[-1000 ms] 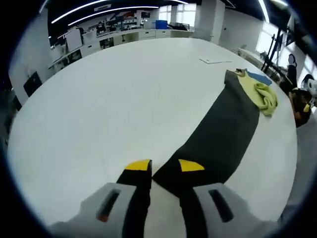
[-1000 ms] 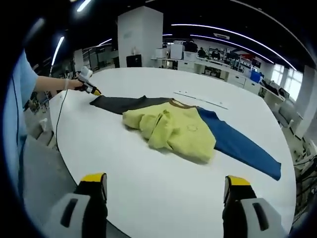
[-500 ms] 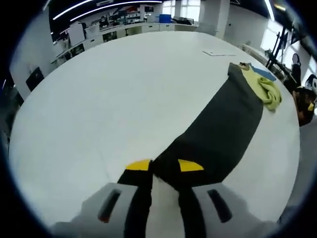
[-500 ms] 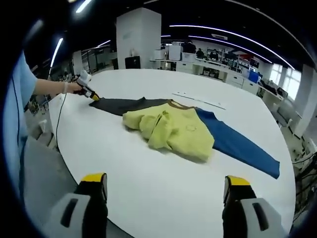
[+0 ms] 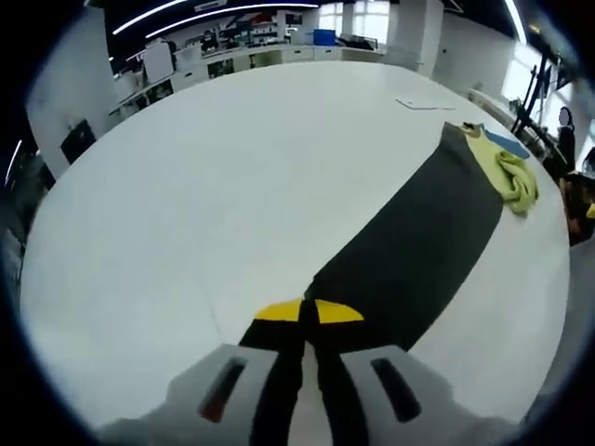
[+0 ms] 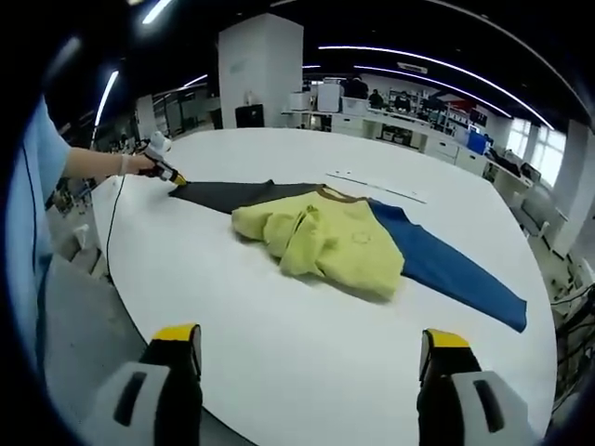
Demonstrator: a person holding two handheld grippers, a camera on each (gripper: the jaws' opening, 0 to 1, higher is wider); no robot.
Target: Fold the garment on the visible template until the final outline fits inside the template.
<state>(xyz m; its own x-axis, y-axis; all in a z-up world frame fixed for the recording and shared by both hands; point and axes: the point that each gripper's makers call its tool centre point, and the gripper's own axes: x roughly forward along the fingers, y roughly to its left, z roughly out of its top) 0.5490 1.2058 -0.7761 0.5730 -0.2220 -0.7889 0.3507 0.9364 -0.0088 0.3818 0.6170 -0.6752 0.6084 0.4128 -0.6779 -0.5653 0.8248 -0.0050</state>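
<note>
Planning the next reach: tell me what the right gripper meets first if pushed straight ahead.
Bare white table first, then likely the crumpled yellow body of the garment; the right gripper stands open. Depth is uncertain.

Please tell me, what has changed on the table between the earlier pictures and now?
The left tool has closed its jaws on the end of the dark sleeve. The right tool stays open above the table, and the yellow body and blue sleeve lie as before.

Grey hand-held gripper (image 6: 311,372) bodies, black jaws, yellow tips; light-blue sleeve (image 6: 33,214)
</note>
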